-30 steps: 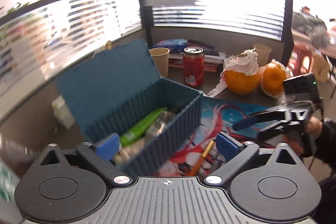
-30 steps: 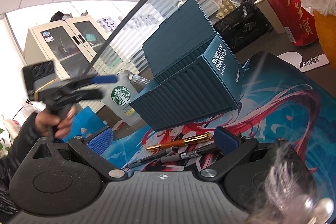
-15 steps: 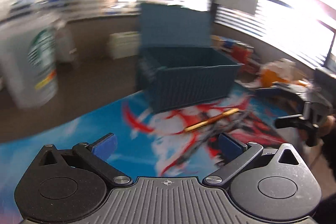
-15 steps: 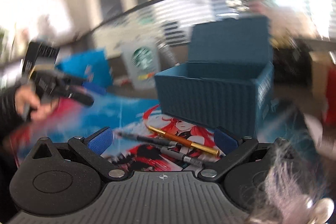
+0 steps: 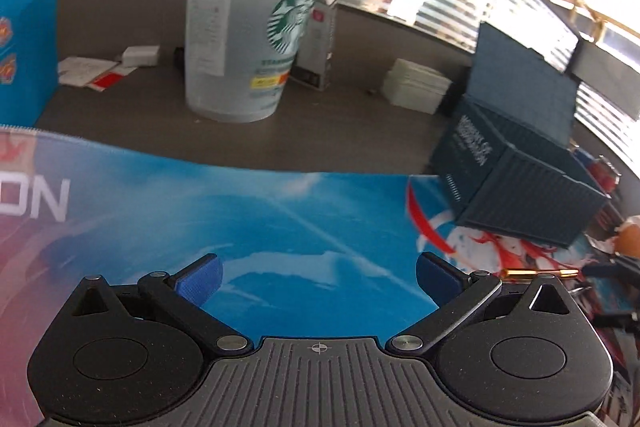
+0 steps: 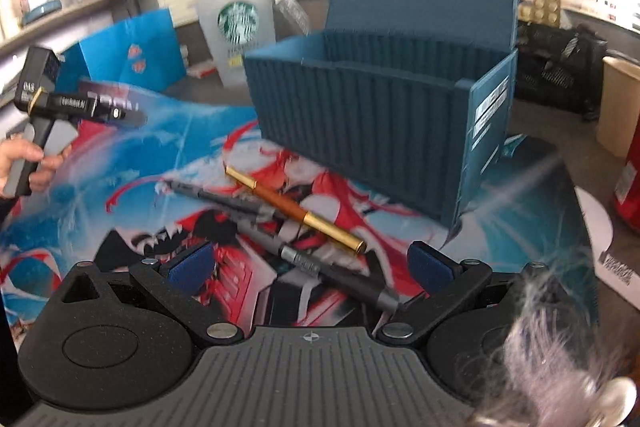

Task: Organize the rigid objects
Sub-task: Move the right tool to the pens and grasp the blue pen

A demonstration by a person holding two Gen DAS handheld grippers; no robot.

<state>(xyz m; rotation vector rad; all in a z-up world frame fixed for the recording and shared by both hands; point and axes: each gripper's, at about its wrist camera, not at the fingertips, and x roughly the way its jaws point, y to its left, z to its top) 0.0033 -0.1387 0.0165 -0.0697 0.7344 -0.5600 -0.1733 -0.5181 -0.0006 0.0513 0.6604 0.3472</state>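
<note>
A dark teal container-style box [image 6: 360,115] stands open on the printed desk mat [image 6: 132,147], lid up. A gold and orange pen [image 6: 294,213] and two dark grey pens [image 6: 320,263] lie on the mat in front of it. My right gripper [image 6: 310,269] is open and empty, just above the pens. My left gripper [image 5: 318,277] is open and empty over bare blue mat [image 5: 280,227]; the box [image 5: 516,183] is to its right and the gold pen's tip [image 5: 536,272] shows at the right edge. The left gripper also shows in the right wrist view [image 6: 132,117], held at the far left.
A frosted Starbucks cup [image 5: 248,43] stands on the grey desk beyond the mat, with a small carton [image 5: 316,39] and white papers [image 5: 418,87] near it. A blue folder [image 6: 128,51] stands at left. A red can [image 6: 630,183], a paper cup [image 6: 620,107] and a black mesh basket [image 6: 560,67] are at right.
My left gripper has swung left, away from the box and pens, and now faces the Starbucks cup. My right gripper has come closer to the pens. Both stay open.
</note>
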